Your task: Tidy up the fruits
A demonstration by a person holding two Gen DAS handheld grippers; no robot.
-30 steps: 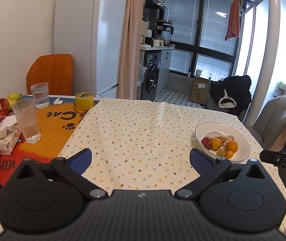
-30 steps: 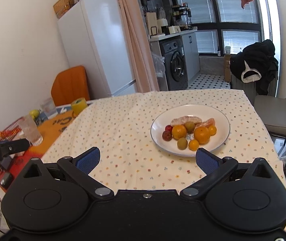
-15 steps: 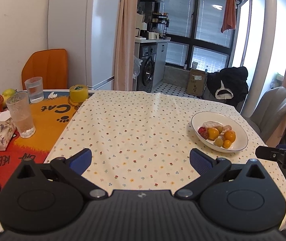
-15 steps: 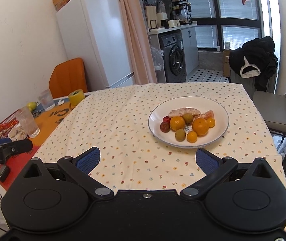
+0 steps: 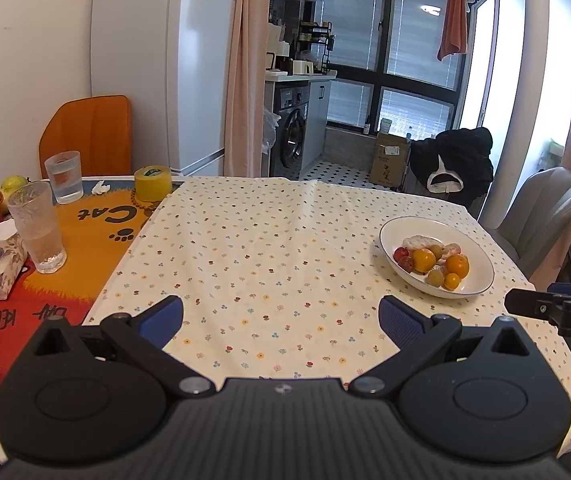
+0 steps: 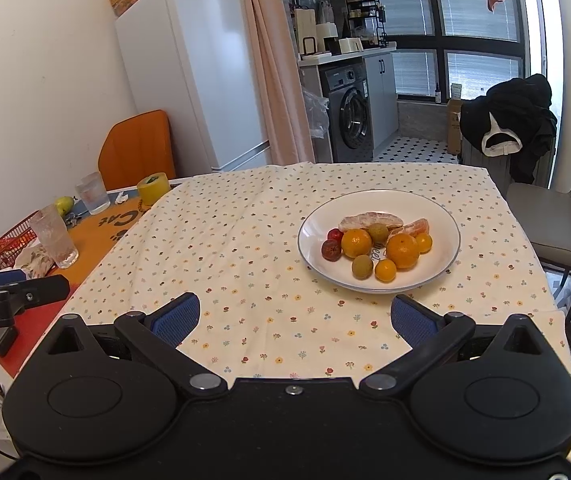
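— Orange, red and green fruits all sit together in the white plate on the floral cloth.
— Sorted, or waiting?
— Either fits. Left gripper and right gripper hover spread wide, holding nothing.

A white plate of mixed fruit sits on a flower-print tablecloth, just beyond the right gripper, whose blue-padded fingers stand wide apart with nothing between them. On the plate lie two oranges, smaller citrus, two dark red fruits and peeled segments. At far left, the left gripper juts in near a frosted glass and a red basket.
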